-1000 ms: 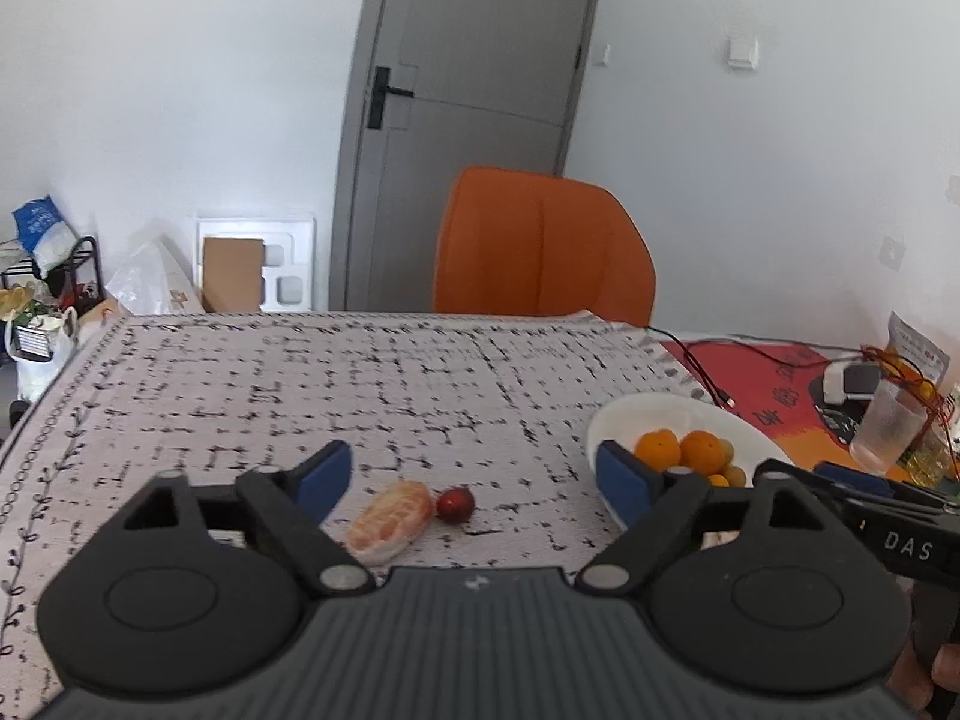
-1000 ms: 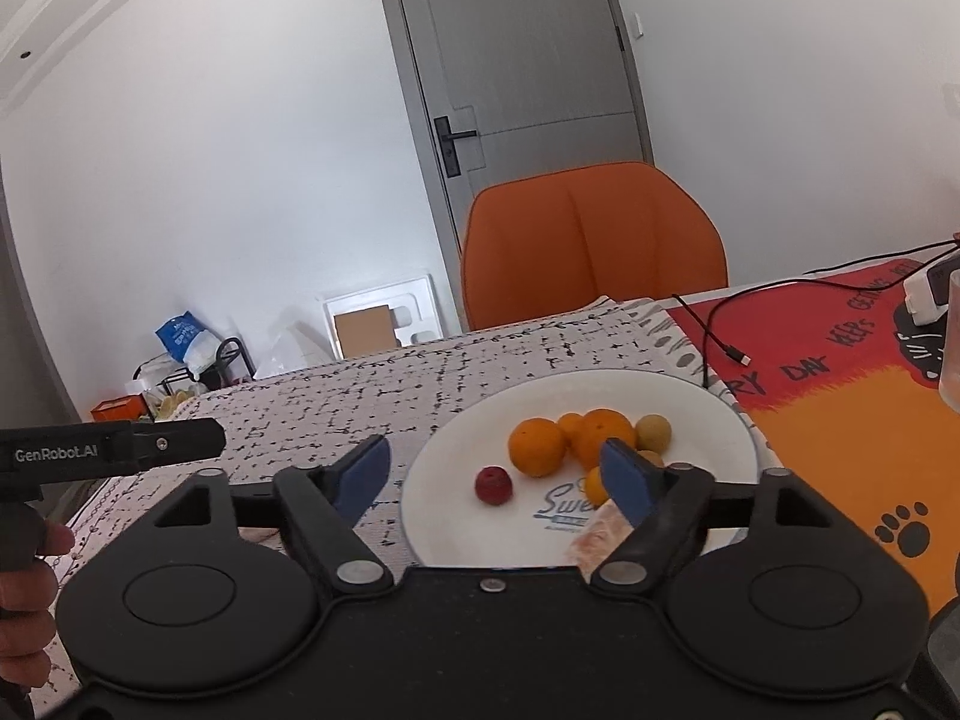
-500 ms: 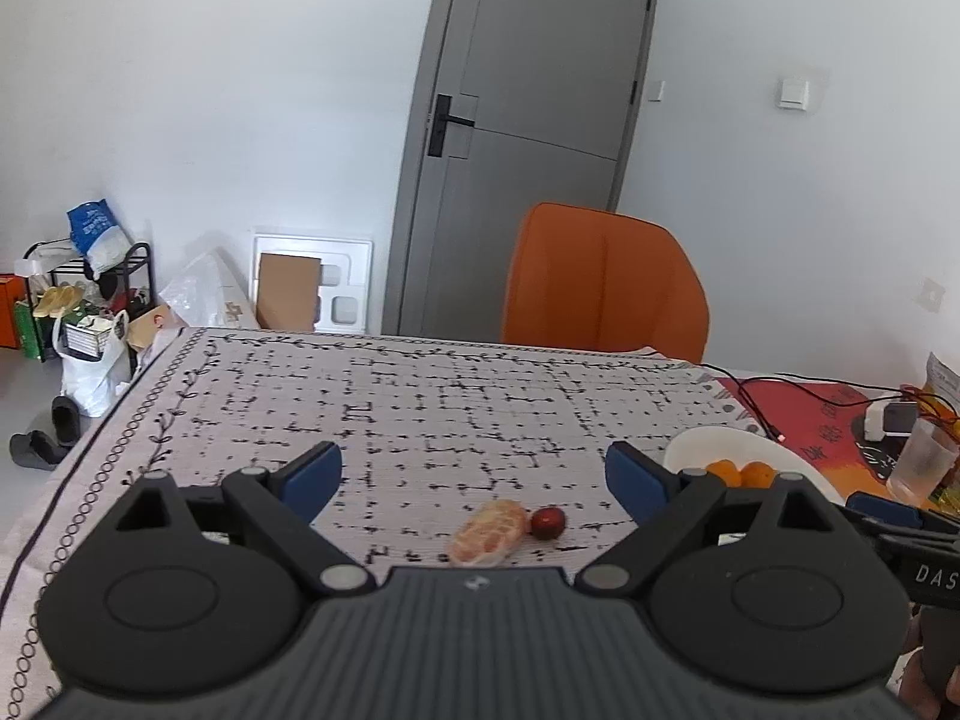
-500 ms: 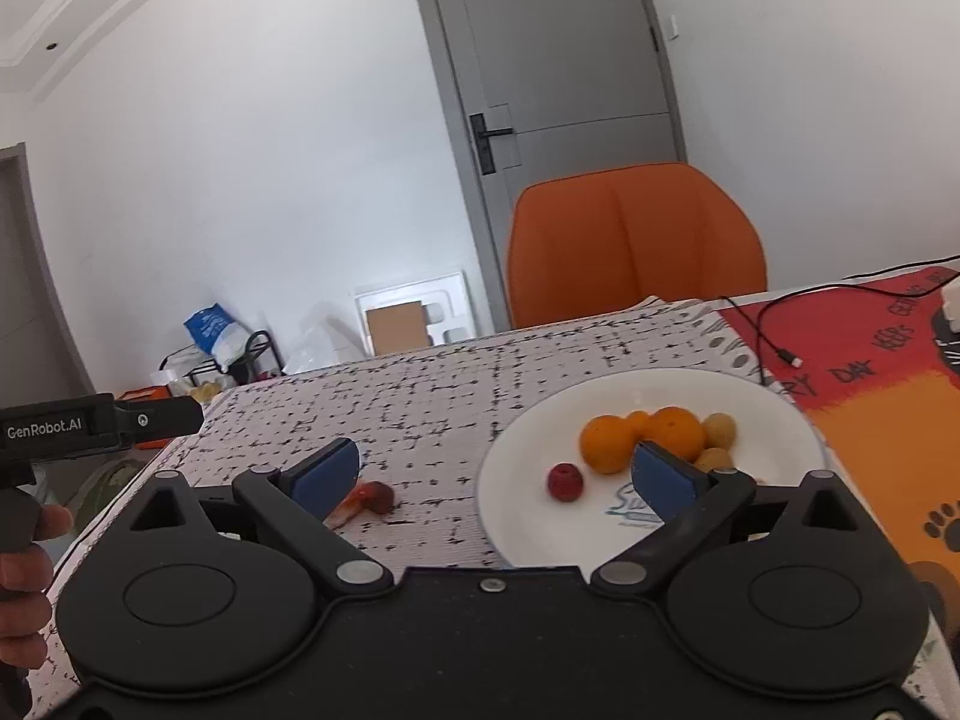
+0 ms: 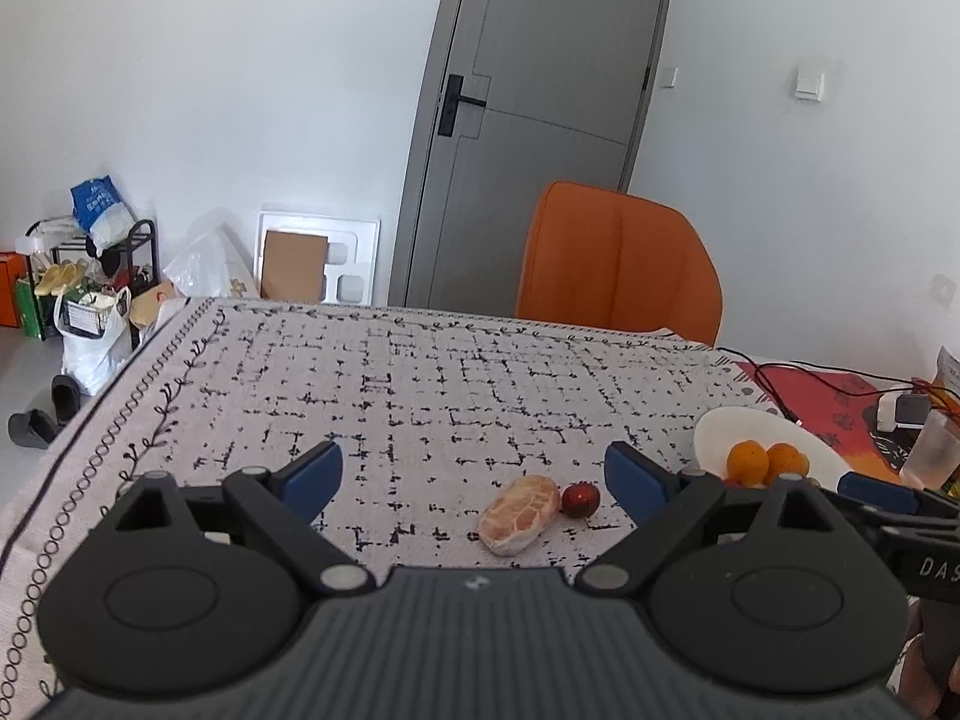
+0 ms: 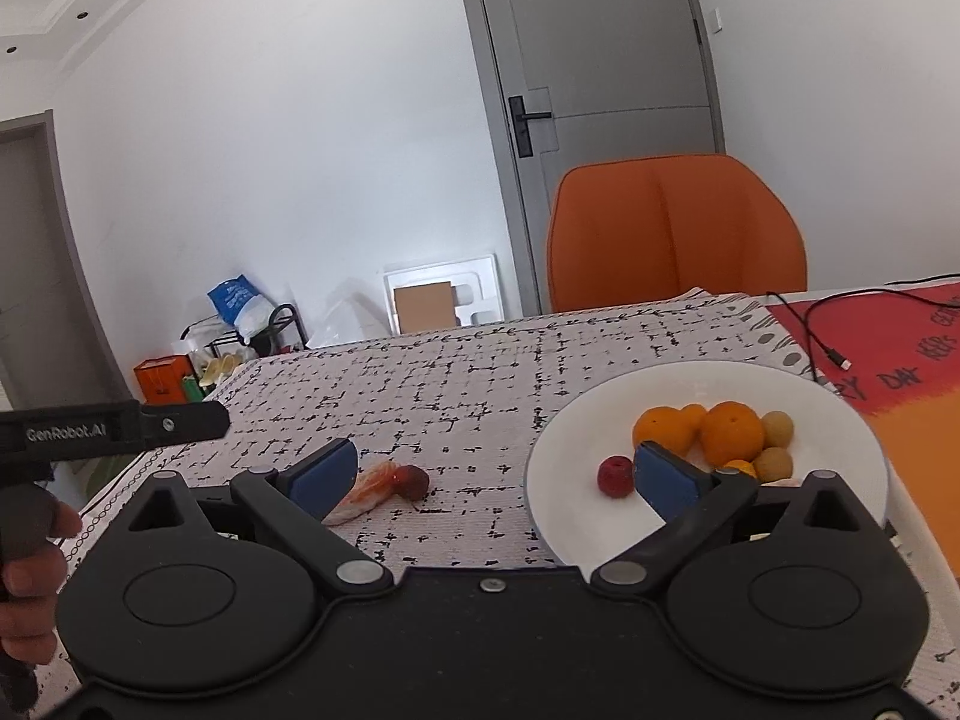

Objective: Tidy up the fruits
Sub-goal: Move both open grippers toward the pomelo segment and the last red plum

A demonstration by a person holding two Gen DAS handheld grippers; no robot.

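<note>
On the patterned tablecloth, left wrist view:
Left gripper (image 5: 474, 474): jaws wide apart, nothing between the blue pads – it hangs above the near part of the table (image 5: 420, 378).
Peeled citrus piece (image 5: 519, 514): lies on the cloth toward the near edge, between the two fingers as seen from this camera, closer to the right one.
Small red fruit (image 5: 580, 500): just beside the peeled piece, on its right, touching or nearly so.
White plate (image 5: 714, 429): at the table's right side, holding oranges (image 5: 747, 461); partly hidden behind the gripper's right finger.
Orange chair (image 5: 618, 258): behind the far edge.

Right wrist view:
Right gripper (image 6: 498, 468): jaws have just been opening and now stand wide – no fruit is gripped.
White plate (image 6: 708, 378): near the right edge of the patterned cloth; it carries oranges (image 6: 729, 432), small yellow-green fruits (image 6: 777, 427) and a red fruit (image 6: 615, 476) that sits apart from the pile, toward the plate's left side.
Peeled citrus piece (image 6: 375, 489): on the cloth left of the plate, half hidden by the left finger, with the small red fruit (image 6: 414, 480) against it.
Left gripper (image 6: 120, 426): its black body reaches in from the left edge, held by a hand (image 6: 30, 564).
</note>
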